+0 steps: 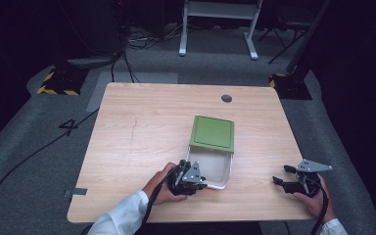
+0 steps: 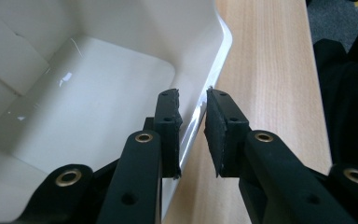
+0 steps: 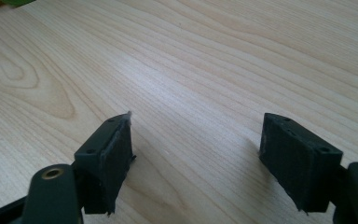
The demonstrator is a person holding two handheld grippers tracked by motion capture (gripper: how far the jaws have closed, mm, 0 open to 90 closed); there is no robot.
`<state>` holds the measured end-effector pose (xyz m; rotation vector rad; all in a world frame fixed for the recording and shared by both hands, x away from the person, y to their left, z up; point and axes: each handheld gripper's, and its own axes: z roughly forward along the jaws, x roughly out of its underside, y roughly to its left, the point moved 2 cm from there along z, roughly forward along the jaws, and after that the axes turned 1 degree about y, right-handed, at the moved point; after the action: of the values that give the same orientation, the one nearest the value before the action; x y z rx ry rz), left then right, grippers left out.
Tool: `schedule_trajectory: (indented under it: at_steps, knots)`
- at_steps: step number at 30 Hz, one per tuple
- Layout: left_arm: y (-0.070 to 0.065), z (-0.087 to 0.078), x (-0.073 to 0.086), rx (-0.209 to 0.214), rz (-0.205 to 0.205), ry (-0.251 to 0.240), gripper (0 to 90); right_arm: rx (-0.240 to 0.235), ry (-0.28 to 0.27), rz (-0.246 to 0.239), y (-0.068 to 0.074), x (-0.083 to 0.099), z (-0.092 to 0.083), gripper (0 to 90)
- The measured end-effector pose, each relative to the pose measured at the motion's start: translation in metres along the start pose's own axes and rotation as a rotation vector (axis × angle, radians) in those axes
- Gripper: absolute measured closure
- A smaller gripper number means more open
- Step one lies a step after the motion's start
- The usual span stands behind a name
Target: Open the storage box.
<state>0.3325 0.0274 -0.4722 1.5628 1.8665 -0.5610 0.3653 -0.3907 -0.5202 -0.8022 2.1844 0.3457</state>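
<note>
Straddling the near-left rim of a white container (image 2: 98, 93), the left gripper (image 2: 193, 105) has its jaws drawn narrow on the thin wall, one pad inside the tub and one outside over the wood; in the left gripper view a sliver of gap shows on each side of the rim, so whether the pads truly press is hard to tell, though the jaws look as closed as the wall allows. In the high view the left gripper (image 1: 188, 177) sits at the container (image 1: 215, 166) near the front middle of the surface (image 1: 142, 137), and a green lid (image 1: 212, 132) lies slid back over the container's far part, leaving the near part open. The right gripper (image 3: 196, 154) holds its jaws wide apart with nothing between them, over bare wood grain; in the high view the right gripper (image 1: 301, 178) rests near the front right corner, well apart from the container. Open wood lies to the left, behind and between the two hands. A round grommet hole (image 1: 226, 98) sits near the far edge. On the grey floor (image 1: 39, 147) to the left, a dark mark that reads as "4" (image 1: 70, 126) is visible.
</note>
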Motion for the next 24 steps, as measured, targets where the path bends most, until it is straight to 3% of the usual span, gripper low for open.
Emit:
schedule_trajectory:
  at_steps: [8,24]
  knots:
    - [-0.015,-0.006,0.006,0.018,-0.002,0.000,73.3,0.000,0.000,0.000,0.000,0.000,0.000,25.5]
    - [-0.031,-0.011,0.009,0.034,-0.002,0.005,71.1,0.000,0.000,0.000,0.000,0.000,0.000,25.5]
